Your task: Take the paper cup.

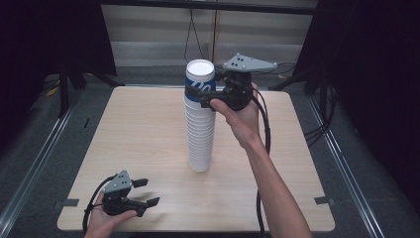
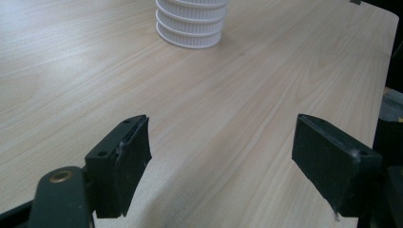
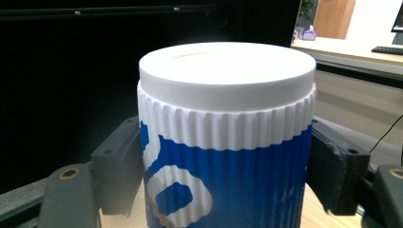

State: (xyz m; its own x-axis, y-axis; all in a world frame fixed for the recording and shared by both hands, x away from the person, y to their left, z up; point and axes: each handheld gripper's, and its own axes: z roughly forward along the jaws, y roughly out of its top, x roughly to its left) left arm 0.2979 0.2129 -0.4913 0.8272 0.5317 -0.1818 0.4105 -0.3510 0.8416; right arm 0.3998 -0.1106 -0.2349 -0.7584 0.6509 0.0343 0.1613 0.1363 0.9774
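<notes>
Right tongs [image 1: 207, 97] pinch the blue-and-white ribbed paper cup [image 1: 200, 79] capping the tall upright white stack [image 1: 200, 134] from 3 o'clock; left tongs [image 1: 146, 192] spread, idle at worktop's [image 1: 148, 129] 7 o'clock.

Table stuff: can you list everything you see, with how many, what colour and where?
cup stack: one tall stack, white ribbed, middle of the table
top cup: one, blue and white, upside down on the stack, between the right gripper's jaws
table: one, light wood
cables: a few, black, on the floor behind the table
left gripper: one, black, open, near the table's front left corner
right gripper: one, black, shut on the top cup
</notes>
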